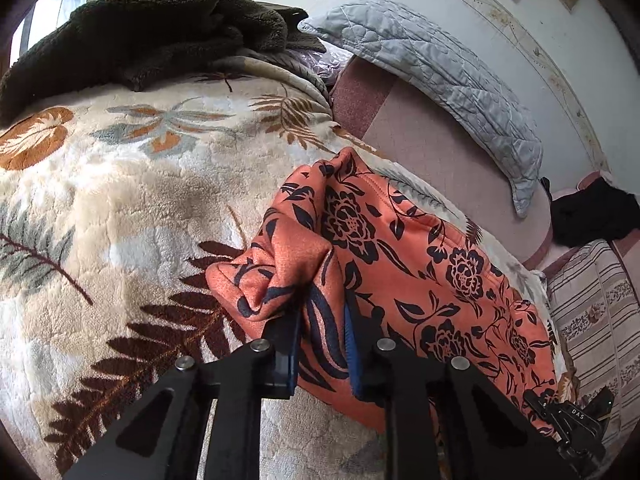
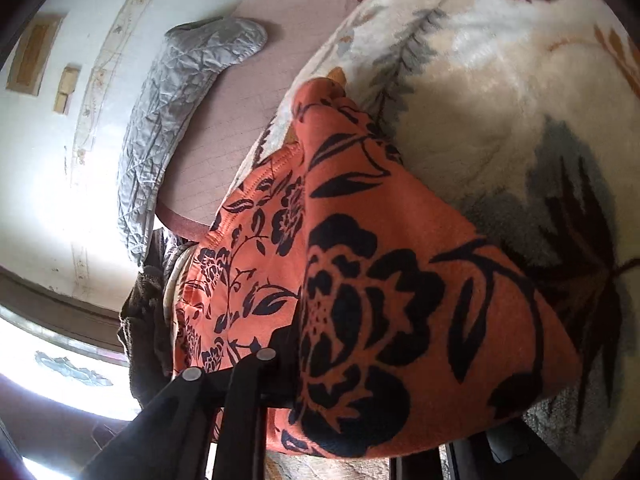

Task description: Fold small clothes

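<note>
An orange garment with a black flower print (image 1: 400, 248) lies on a plush cream blanket with leaf patterns (image 1: 120, 200). My left gripper (image 1: 322, 320) is shut on a bunched corner of it, and cloth fills the gap between the blue-padded fingers (image 1: 290, 332). In the right wrist view the same garment (image 2: 360, 280) drapes over my right gripper (image 2: 320, 360), which is shut on it. Only the left finger (image 2: 284, 344) shows there. The other finger is hidden under the cloth.
A dark brown fleece (image 1: 152, 28) is heaped at the blanket's far end. A grey quilted pillow (image 1: 432, 80) leans on the white wall over a pink sheet (image 1: 420, 140). A black cloth (image 1: 592, 216) and striped fabric (image 1: 592, 304) lie at the right.
</note>
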